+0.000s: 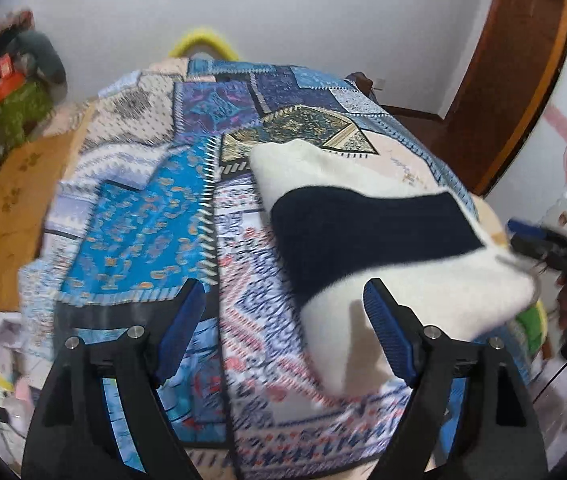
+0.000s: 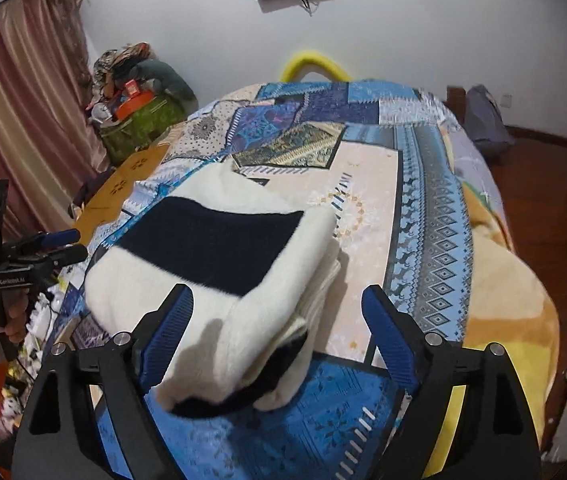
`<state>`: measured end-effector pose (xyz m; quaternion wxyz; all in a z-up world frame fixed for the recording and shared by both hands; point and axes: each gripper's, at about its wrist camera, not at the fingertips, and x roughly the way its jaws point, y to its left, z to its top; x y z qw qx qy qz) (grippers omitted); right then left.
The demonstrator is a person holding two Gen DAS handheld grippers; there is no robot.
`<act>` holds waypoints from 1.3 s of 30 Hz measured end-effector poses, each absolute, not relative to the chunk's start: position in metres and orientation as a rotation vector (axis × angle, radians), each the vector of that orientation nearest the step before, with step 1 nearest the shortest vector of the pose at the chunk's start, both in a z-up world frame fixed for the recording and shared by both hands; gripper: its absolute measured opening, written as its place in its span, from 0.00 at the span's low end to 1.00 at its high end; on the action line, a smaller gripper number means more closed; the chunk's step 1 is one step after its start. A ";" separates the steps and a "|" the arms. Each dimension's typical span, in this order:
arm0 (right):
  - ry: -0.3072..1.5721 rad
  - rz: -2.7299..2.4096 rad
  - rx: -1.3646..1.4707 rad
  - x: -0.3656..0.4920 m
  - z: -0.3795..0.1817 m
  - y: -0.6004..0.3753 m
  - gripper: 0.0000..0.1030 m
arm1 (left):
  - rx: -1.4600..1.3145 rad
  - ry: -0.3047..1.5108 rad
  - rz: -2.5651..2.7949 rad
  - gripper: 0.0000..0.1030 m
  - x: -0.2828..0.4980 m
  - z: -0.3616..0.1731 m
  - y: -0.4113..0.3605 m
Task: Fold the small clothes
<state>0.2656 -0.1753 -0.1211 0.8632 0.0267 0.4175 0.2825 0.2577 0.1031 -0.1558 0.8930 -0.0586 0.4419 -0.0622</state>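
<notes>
Both tongs spread, pinching nothing: the folded white fleece garment with a navy band (image 2: 219, 276) lies between the right gripper (image 2: 279, 332) fingers, right of the left gripper (image 1: 283, 328); its loose layered edge could spring open if snagged.

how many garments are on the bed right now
1: a white garment with a dark navy band lies folded in layers on the patchwork bedspread, in front of both open grippers. Its layers could hide another piece; the pile beside the bed is too blurred to count.
</notes>
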 end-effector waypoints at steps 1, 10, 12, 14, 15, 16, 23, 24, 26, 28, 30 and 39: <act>0.895 0.596 0.069 0.271 -0.126 -0.174 0.82 | -0.146 0.933 -0.142 0.79 0.265 -0.159 0.103; 1.101 0.648 0.250 0.306 -0.186 -0.167 0.84 | -0.331 1.087 -0.261 0.81 0.308 -0.201 0.093; 1.116 0.666 0.286 0.310 -0.192 -0.166 0.85 | -0.352 1.119 -0.288 0.81 0.314 -0.209 0.088; 1.128 0.680 0.310 0.312 -0.197 -0.164 0.85 | -0.386 1.152 -0.324 0.81 0.320 -0.217 0.085; 1.135 0.689 0.321 0.314 -0.200 -0.163 0.85 | -0.401 1.164 -0.336 0.81 0.321 -0.220 0.084; 1.146 0.699 0.336 0.315 -0.202 -0.161 0.85 | -0.412 1.171 -0.340 0.81 0.323 -0.222 0.083; 1.121 0.721 0.339 0.313 -0.190 -0.154 0.56 | -0.396 1.134 -0.369 0.64 0.319 -0.210 0.080; 1.113 0.720 0.328 0.312 -0.187 -0.153 0.50 | -0.378 1.120 -0.374 0.60 0.316 -0.205 0.080; 1.092 0.714 0.291 0.308 -0.176 -0.150 0.44 | -0.355 1.091 -0.382 0.57 0.309 -0.194 0.081; 1.064 0.703 0.254 0.305 -0.166 -0.145 0.40 | -0.335 1.065 -0.383 0.54 0.302 -0.184 0.081; 1.029 0.705 0.254 0.303 -0.153 -0.142 0.38 | -0.313 1.032 -0.370 0.54 0.294 -0.171 0.086; 0.863 0.798 0.199 0.289 -0.082 -0.098 0.38 | -0.321 0.850 -0.302 0.54 0.258 -0.101 0.142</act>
